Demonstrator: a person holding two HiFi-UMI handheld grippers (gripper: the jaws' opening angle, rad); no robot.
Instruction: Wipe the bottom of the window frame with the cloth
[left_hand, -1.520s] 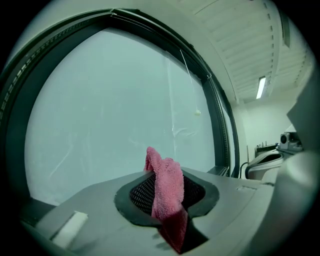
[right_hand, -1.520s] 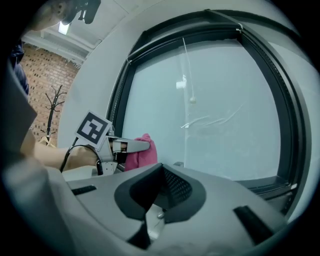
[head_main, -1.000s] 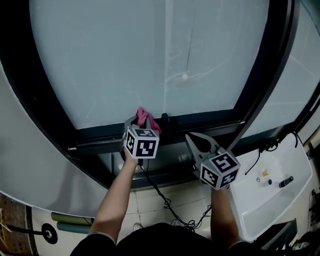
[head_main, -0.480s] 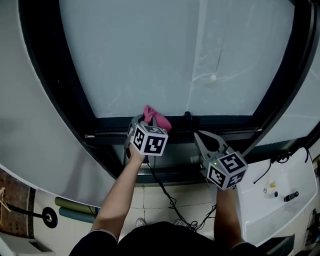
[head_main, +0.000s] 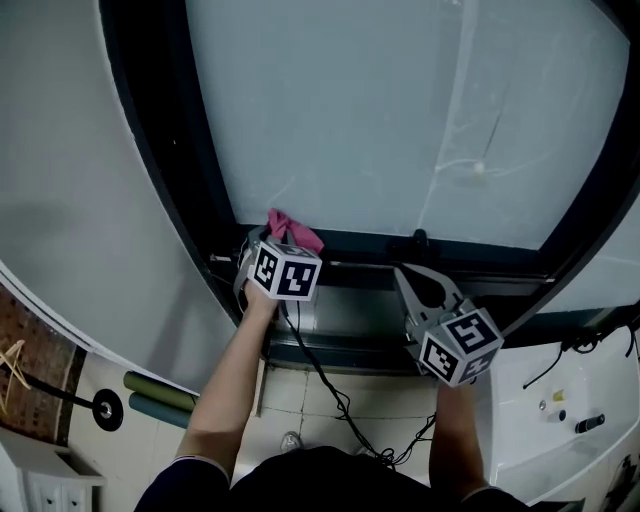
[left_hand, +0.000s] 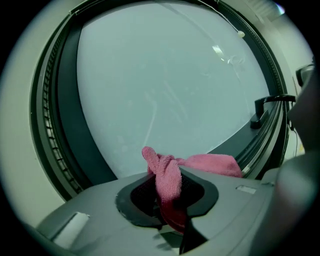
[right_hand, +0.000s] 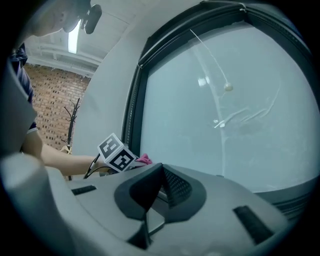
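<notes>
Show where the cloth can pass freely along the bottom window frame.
Free: the bottom frame between the pink cloth and the black handle, and beyond it to the right corner. Crowded: the left corner, at the left gripper.

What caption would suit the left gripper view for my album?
Left gripper, shut on a crumpled pink cloth, by the dark window frame's bottom left corner.

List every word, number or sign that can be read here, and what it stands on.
No text can be read.
On the left gripper and right gripper: black-and-white square marker patterns only, no letters.
The pink cloth: no print.
Small items on the white unit: too small to read.
</notes>
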